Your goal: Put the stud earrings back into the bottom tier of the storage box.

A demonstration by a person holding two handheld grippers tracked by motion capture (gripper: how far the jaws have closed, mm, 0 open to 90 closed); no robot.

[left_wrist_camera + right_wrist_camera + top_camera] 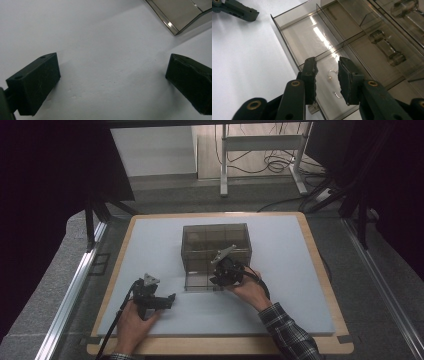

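Pale grey-white surface [280, 300] with light wood border, sitting on grey floor. Smoked transparent drawer box [216, 242] standing directly on surface, slightly back of centre. Bottom drawer [200, 281] pulled out toward near edge, resting on or just over surface; cannot tell which. Drawer split by dividers, small metal hooks [332, 72] in one compartment. Left tool [161, 302] low over bare surface near left front, contact unclear. Dark tape tabs at front corners of border.

One drawer box [216, 242], one open drawer [312, 45], seemingly two earrings [332, 73].
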